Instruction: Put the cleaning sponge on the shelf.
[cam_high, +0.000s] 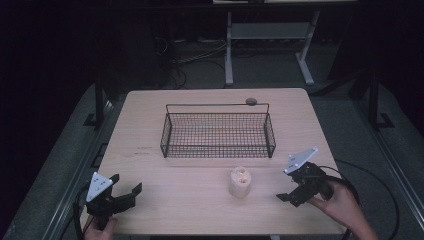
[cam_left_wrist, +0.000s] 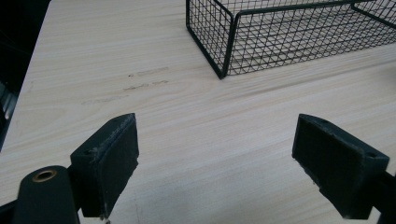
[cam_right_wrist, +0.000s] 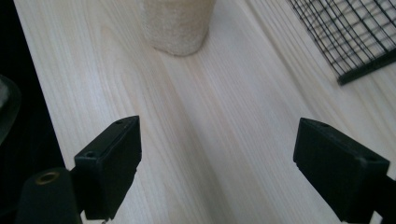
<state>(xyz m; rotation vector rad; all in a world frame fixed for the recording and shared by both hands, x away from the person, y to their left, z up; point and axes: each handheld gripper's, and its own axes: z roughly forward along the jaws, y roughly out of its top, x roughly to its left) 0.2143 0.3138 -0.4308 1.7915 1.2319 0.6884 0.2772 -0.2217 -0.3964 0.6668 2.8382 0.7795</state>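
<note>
We hold the left gripper (cam_high: 124, 186) at the table's (cam_high: 150, 125) seven o'clock and the right gripper (cam_high: 289, 192) at four o'clock, both with jaws spread and empty. The beige cylindrical holder (cam_high: 239, 182) stands upright at six o'clock of the wire basket (cam_high: 218, 134), apart from it.

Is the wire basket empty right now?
Empty: the wire basket shows only bare table through its mesh; the beige cylinder stands outside it.

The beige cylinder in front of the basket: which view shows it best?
The high view: the beige cylinder stands whole on the table, two holes showing in its top. The right gripper view catches just its lower part at the top edge.
</note>
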